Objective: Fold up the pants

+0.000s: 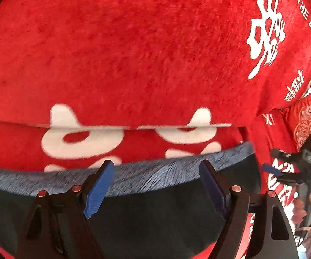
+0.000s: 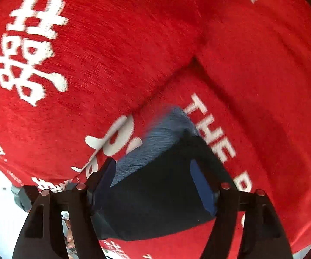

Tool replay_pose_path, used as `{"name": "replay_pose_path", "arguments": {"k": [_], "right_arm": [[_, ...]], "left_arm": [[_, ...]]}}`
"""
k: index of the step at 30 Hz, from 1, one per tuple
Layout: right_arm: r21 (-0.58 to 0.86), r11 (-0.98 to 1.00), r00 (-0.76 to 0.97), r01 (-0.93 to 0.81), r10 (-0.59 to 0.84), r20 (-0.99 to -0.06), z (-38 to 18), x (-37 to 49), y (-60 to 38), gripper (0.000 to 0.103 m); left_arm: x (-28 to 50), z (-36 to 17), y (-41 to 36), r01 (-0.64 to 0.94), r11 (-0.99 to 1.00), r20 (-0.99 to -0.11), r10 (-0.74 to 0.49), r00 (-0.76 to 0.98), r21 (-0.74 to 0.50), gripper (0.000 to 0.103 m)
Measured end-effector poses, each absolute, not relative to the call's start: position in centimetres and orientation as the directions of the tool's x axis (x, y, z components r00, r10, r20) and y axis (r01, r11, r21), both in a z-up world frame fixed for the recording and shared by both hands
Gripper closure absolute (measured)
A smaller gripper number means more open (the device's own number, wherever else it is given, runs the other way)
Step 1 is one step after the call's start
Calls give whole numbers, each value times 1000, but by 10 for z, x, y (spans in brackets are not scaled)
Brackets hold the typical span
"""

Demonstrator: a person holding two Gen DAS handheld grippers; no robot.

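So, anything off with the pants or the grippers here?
Nothing stands out. The dark pants lie flat on the red blanket, grey-blue waistband unbunched. The left gripper and right gripper are both open over the fabric.

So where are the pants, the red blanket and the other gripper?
Pants (image 1: 155,215): left wrist view, dark cloth below the blue-grey band.
Red blanket (image 1: 134,54): left wrist view, plain red stretch.
Right gripper (image 1: 285,172): left wrist view, between its fingertips.

Around you spreads a red plush blanket with white printed characters and lettering (image 1: 134,54), folded over itself in thick layers. At your far right, a red cloth with white ornamental medallion print (image 1: 308,120) adjoins it under bright light.
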State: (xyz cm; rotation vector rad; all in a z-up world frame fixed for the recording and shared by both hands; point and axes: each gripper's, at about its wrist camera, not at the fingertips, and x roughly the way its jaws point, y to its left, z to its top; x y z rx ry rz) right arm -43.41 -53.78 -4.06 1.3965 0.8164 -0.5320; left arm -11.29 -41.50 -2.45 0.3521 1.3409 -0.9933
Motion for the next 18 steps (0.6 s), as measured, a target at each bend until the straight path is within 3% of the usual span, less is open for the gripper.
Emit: {"name": "replay_pose_path", "arguments": {"k": [2,8,9,10,11,14,18], "right_arm": [[629,124,619,767,115,-777,-35,-452,-526,28],[601,-83,606,795,172,-777,-81,-505,-480,48],[621,-122,632,774,170,-756,-93,-506,-478,60],[641,-137,656,755,165,-737,-97,-505,-478,84],[654,-140,669,743,159,-726,-97,-502,-477,93],[694,-59,696,718,100,-711,-79,-495,-480,96],[582,-49,581,812,175,-795,-100,-492,-483,96]], "left_arm": [[-118,-27,-401,766,582,-933,-353,-64,-273,21],[-134,-46,-360,750,628,-968,-243,-61,-205,21],[-137,-50,-357,745,636,-970,-233,-65,-203,21],[-139,-53,-355,737,647,-973,-222,-65,-197,21],[-140,-55,-355,734,651,-974,-218,-62,-193,21],[-141,-52,-357,736,653,-971,-235,-30,-181,21],[-144,-74,-361,744,653,-985,-170,-38,-141,21]]}}
